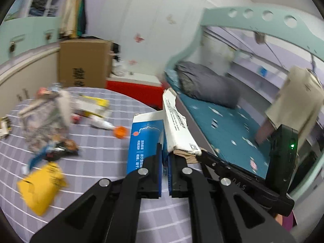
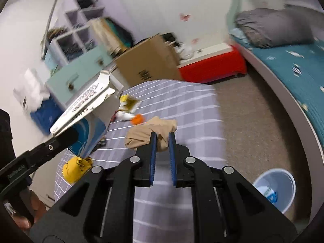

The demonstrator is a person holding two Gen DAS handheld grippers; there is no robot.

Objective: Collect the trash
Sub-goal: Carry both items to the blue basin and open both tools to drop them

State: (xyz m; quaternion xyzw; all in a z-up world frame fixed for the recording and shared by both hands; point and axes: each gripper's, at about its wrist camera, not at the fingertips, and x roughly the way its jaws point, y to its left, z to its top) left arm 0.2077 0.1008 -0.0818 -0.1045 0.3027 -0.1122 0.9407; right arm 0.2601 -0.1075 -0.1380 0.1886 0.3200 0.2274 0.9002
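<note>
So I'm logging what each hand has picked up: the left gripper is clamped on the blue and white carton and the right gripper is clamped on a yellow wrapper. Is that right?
Not quite. The right gripper is clamped on a crumpled beige cloth, as the right wrist view shows; the yellow wrapper lies loose on the table. The left gripper is indeed clamped on the blue and white carton.

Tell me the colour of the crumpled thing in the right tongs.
Tan-beige, like a balled stocking or soft wrapper. It shows best in the right wrist view.
</note>
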